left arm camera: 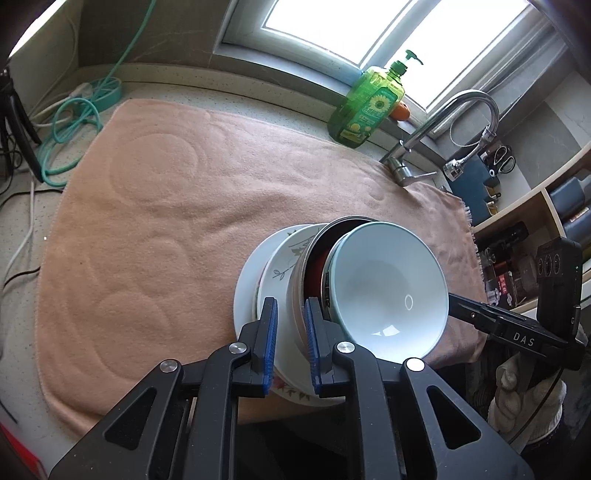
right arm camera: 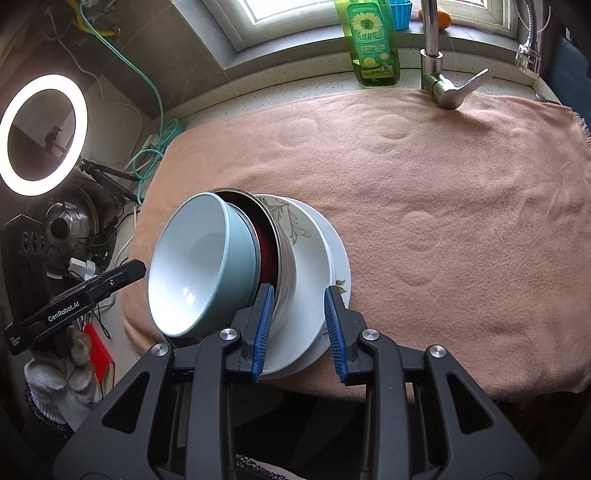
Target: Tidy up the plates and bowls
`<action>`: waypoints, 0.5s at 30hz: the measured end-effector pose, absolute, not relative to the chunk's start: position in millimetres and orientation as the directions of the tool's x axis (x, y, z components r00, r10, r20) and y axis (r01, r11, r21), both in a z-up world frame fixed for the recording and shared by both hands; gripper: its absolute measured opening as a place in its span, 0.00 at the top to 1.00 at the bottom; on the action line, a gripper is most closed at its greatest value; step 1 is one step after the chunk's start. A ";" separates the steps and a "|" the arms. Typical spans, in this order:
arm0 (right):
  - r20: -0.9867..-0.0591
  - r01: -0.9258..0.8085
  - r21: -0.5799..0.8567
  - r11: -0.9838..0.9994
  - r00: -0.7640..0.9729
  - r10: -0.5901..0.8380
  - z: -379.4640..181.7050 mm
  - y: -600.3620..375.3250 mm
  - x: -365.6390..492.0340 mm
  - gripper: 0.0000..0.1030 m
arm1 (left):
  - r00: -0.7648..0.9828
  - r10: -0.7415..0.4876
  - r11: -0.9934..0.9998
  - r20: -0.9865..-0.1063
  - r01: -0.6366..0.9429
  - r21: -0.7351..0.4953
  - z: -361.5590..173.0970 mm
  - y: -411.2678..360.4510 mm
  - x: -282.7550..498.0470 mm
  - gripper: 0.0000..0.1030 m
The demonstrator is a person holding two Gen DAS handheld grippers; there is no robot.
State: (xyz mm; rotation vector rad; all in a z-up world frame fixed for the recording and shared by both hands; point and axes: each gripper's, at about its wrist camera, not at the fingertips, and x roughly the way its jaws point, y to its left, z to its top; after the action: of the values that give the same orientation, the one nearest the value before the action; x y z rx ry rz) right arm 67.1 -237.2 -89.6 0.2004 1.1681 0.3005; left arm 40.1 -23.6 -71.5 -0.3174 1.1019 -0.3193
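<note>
Peach towel [left arm camera: 166, 206] covers the speckled desk [left arm camera: 229, 90] under a bright window [left arm camera: 369, 29], and near its front edge sits a tilted stack of dishes. In the stack, a pale blue bowl [left arm camera: 388, 288] with a white inside leans on its side within a steel bowl [left arm camera: 314, 254], whose inner wall looks dark red. Both rest against a leaf-patterned plate [left arm camera: 284, 258], which lies on a plain white plate [left arm camera: 245, 291] at the bottom.

From the left wrist view, the left gripper [left arm camera: 291, 339] has its blue-padded jaws set a little apart around the near rim of the stack: one pad is outside the patterned plate, the other sits at the steel bowl's wall. Whether the pads actually press on the dishes cannot be told.

From the right wrist view, the right gripper [right arm camera: 300, 325] has its jaws wider apart, straddling the near edge of the plates, with its left pad beside the steel bowl and its right pad just off the white plate's rim; no firm hold shows. Each gripper's black finger pokes into the other's view beside the blue bowl.

Behind the towel stand a green soap bottle [left arm camera: 365, 107] and a steel tap [left arm camera: 436, 133]. A teal hose [left arm camera: 74, 122] coils at the left, and a lit ring lamp [right arm camera: 42, 134] glows beyond it.
</note>
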 end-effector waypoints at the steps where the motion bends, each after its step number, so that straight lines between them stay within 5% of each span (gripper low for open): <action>1: -0.871 -0.131 0.298 0.946 0.368 0.325 -87.1 -237.6 64.6 0.72 | 0.423 -0.398 0.914 -0.814 0.101 -0.394 -69.1 -23.9 38.0 0.83; 8: -0.859 -0.169 0.222 0.960 0.433 0.275 -71.8 -236.0 39.7 0.69 | 0.477 -0.339 0.941 -0.811 0.155 -0.302 -55.4 -31.9 11.2 0.75; 12: -0.833 -0.187 0.183 0.965 0.492 0.254 -60.1 -232.6 24.6 0.47 | 0.517 -0.320 0.947 -0.794 0.168 -0.273 -47.2 -35.3 -4.8 0.69; 15: -0.813 -0.205 0.127 0.971 0.539 0.220 -50.6 -225.3 14.5 0.32 | 0.546 -0.312 0.950 -0.777 0.172 -0.261 -38.8 -38.4 -14.4 0.51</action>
State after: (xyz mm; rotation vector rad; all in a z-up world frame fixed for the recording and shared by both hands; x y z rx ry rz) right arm 14.5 -225.3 -50.6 0.0166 0.9697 0.2528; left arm -14.4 -38.4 -38.8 -0.1612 0.9513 -0.2883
